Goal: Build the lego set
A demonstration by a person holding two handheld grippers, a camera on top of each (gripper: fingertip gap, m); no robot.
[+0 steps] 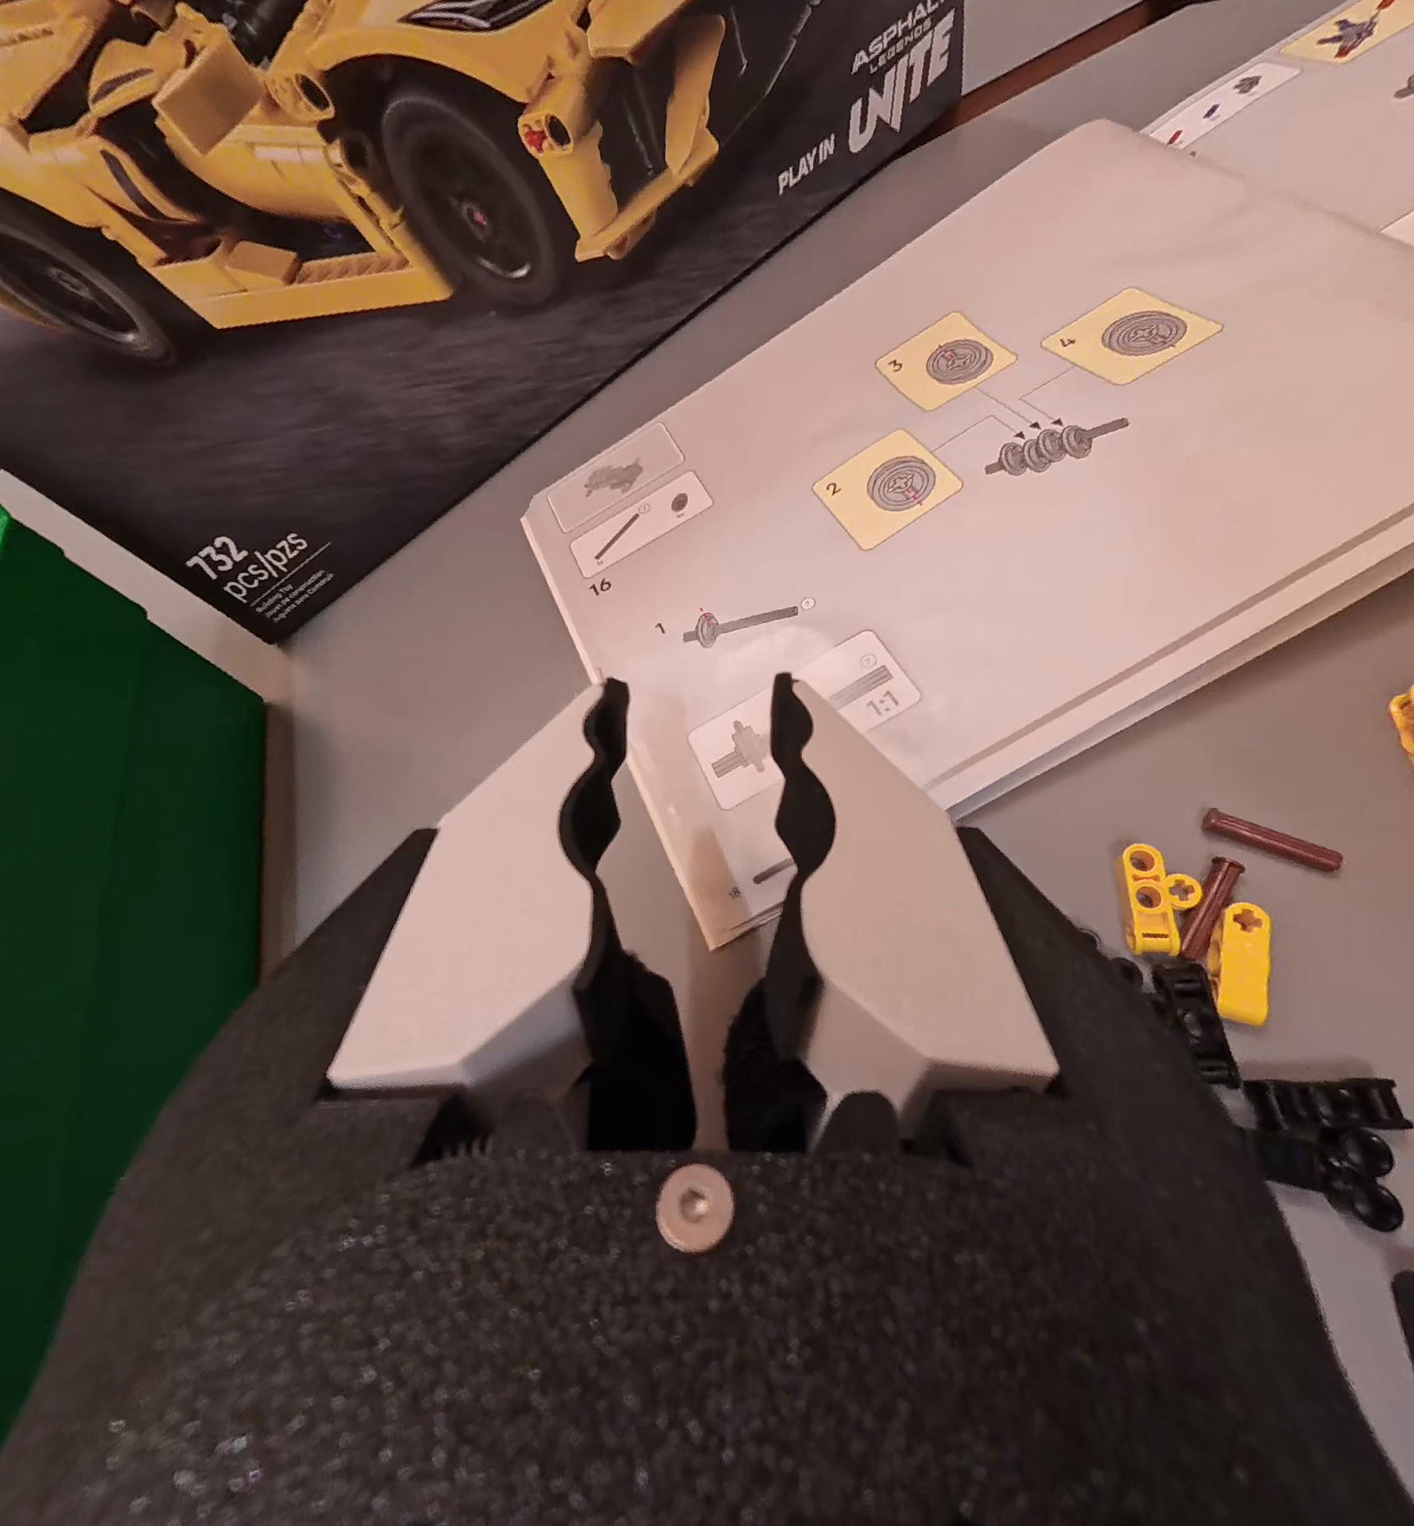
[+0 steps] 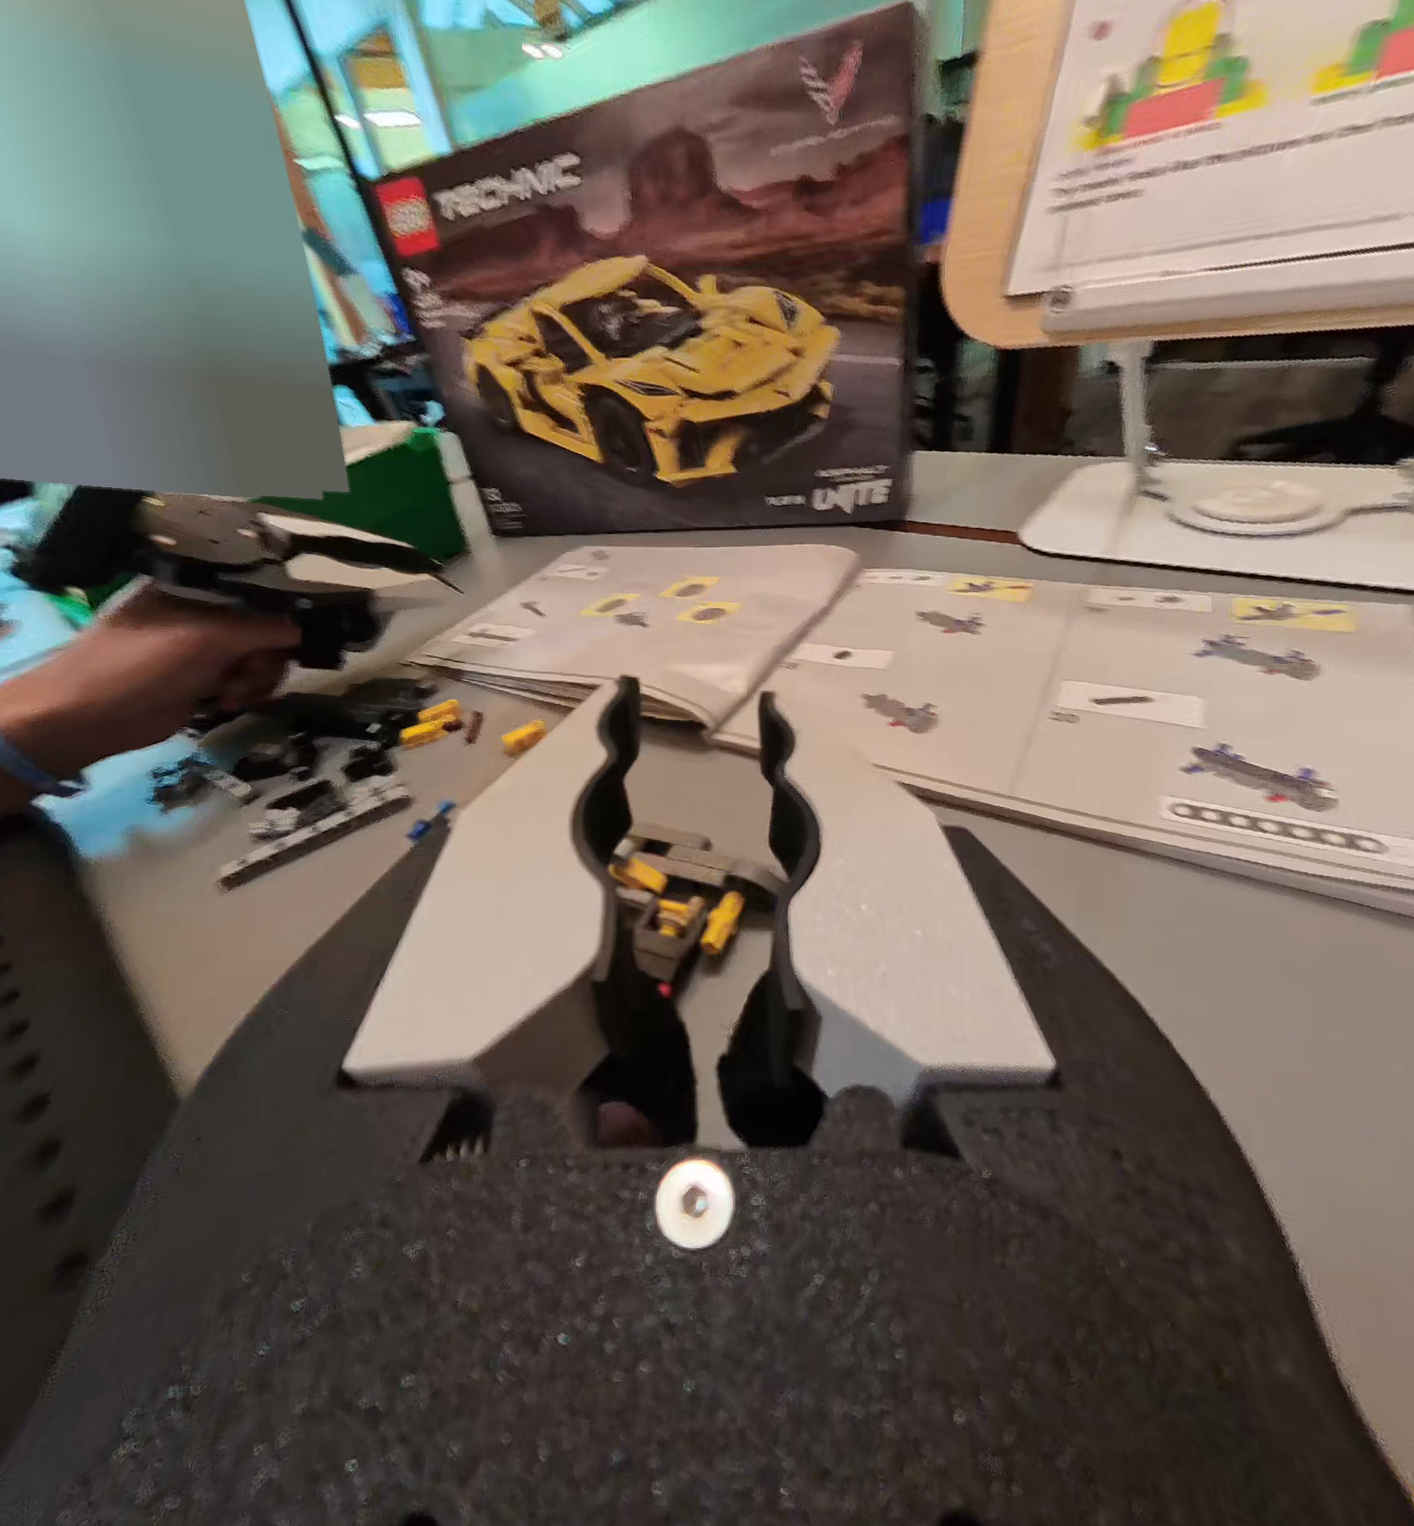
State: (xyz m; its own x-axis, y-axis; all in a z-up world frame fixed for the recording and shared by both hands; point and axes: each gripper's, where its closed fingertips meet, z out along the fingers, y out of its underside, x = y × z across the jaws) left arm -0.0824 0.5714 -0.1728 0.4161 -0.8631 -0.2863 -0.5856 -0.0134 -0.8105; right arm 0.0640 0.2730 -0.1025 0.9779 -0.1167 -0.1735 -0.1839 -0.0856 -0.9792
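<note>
At the centre of the left wrist view, the left gripper (image 1: 699,685) is seen released, its jaws parted above the lower corner of an open instruction booklet (image 1: 1017,512), with nothing between them. Printing is carried by the booklet's grey pages and by the product box (image 1: 290,272) at upper left; it is not reproduced here, though diagrams of wheels on an axle in yellow panels are visible on the page. A yellow car is pictured on the box. A green bin (image 1: 67,826) occupies the left edge. Loose yellow connectors (image 1: 1157,896), brown axle pins (image 1: 1269,838) and black pieces (image 1: 1323,1106) are scattered on the grey surface (image 1: 439,644) at right.

In the right wrist view, the right gripper (image 2: 695,710) is likewise shown released, with a small grey and yellow assembly (image 2: 678,900) lying between its parted jaws; whether the assembly is touched by them cannot be told. The box (image 2: 662,330) stands upright at the far side of the surface (image 2: 1141,1032), behind the booklet (image 2: 1058,685). At left, the other gripper (image 2: 406,570) is held by a hand (image 2: 183,661) above a heap of black pieces (image 2: 315,760). At upper right, a white stand (image 2: 1232,512) bearing a board with a printed sheet (image 2: 1265,140) is seen. The background of the room is blurred.
</note>
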